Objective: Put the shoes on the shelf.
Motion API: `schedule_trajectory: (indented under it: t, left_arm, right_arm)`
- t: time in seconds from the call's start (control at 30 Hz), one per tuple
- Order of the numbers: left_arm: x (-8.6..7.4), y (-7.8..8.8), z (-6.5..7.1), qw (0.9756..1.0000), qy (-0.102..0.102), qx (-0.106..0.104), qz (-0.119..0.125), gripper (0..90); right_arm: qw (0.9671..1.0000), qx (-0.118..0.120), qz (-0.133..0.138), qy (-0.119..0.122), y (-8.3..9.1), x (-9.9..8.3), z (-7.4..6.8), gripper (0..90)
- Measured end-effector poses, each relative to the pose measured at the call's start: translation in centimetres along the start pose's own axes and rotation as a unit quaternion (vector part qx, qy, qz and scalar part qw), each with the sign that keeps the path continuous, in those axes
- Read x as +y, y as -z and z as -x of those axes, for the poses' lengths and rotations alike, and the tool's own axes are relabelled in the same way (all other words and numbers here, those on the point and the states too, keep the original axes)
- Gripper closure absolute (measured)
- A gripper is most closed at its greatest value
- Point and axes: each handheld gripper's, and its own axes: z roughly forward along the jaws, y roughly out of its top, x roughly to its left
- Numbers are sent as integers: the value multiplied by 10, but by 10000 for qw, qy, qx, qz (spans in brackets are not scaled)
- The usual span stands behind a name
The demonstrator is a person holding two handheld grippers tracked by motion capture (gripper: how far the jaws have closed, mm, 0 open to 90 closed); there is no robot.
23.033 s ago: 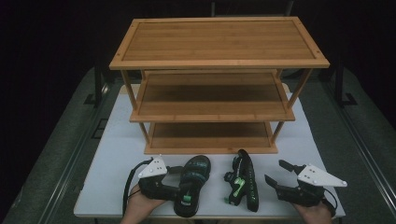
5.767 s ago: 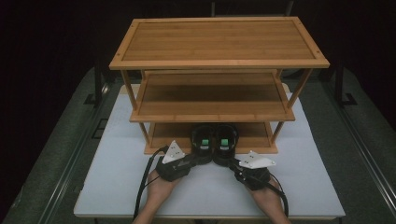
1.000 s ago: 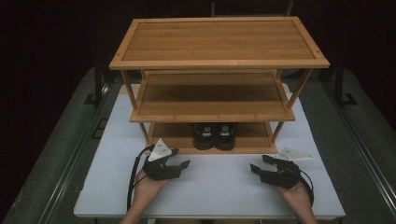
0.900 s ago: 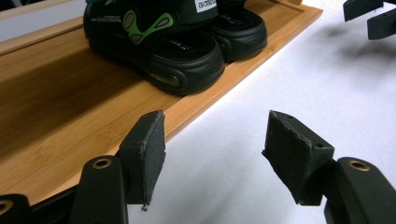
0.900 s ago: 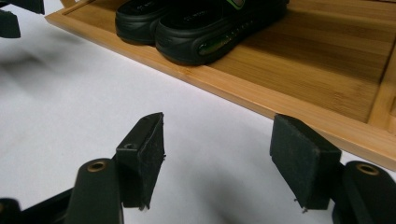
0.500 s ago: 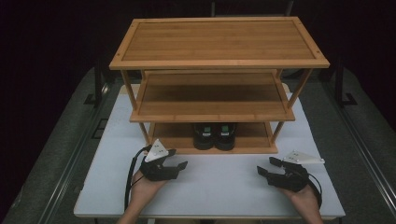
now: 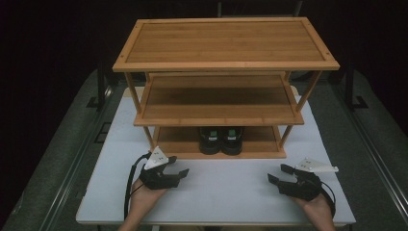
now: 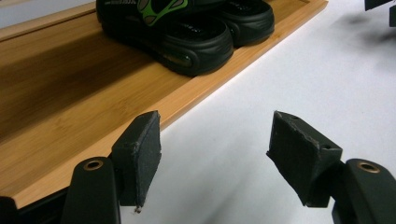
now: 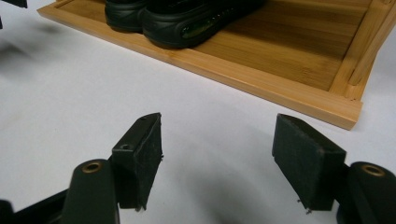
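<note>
Trouble from here looks slight, since the work appears done: the pair of black sandals [image 7: 221, 140] stands side by side on the bottom shelf [image 7: 260, 144] of the three-tier bamboo rack [image 7: 226, 45], which fills the table [image 7: 226, 207] from centre toward twelve o'clock. Biggest risk, as I judge it, is the rack itself: it sits on the smooth white tabletop, so a bump against its front rail could push it toward twelve o'clock. Next comes the sandals: their heels lie near the shelf's front lip, and a sweeping jaw or a trailing cable could drag one off onto the table. The left gripper [image 7: 177, 171] rests at about seven o'clock, close to the lip, jaws parted and empty, having just been opening with nothing between them; it is the likelier one to catch the edge. The right gripper [image 7: 279, 173], near five o'clock and farther off, also stands spread wide on nothing.
</note>
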Motion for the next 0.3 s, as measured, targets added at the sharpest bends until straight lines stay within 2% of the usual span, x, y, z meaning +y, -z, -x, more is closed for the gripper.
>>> schedule_trajectory:
  t: [0.2,0.3]
  left_arm:
    - [-5,5,-1,10000,26,23,-50,326]
    - [-7,8,-2,10000,80,-6,-14,315]
  right_arm:
    - [10000,50,43,9,4,-3,-2,310]
    - [9999,50,154,-40,7,-5,-3,301]
